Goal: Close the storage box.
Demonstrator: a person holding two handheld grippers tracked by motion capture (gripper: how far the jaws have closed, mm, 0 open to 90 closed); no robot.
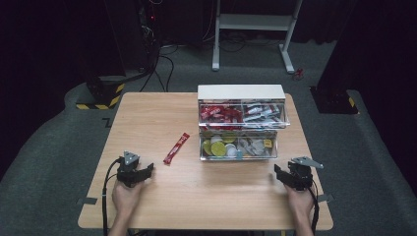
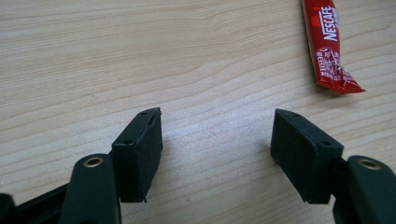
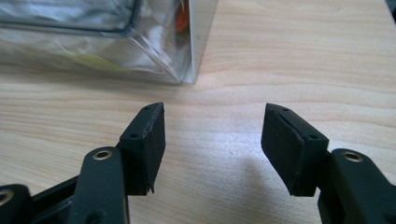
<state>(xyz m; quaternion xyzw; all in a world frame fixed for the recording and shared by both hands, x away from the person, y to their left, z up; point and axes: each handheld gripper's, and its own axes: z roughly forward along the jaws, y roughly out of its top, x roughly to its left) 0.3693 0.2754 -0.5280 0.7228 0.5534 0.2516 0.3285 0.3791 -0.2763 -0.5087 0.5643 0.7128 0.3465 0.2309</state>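
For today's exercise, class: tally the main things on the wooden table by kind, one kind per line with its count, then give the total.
Red coffee stick sachet lying loose on the table: 1
Clear two-tier drawer organiser: 1
Hand-held claws, left claw and right claw: 2
Total: 4
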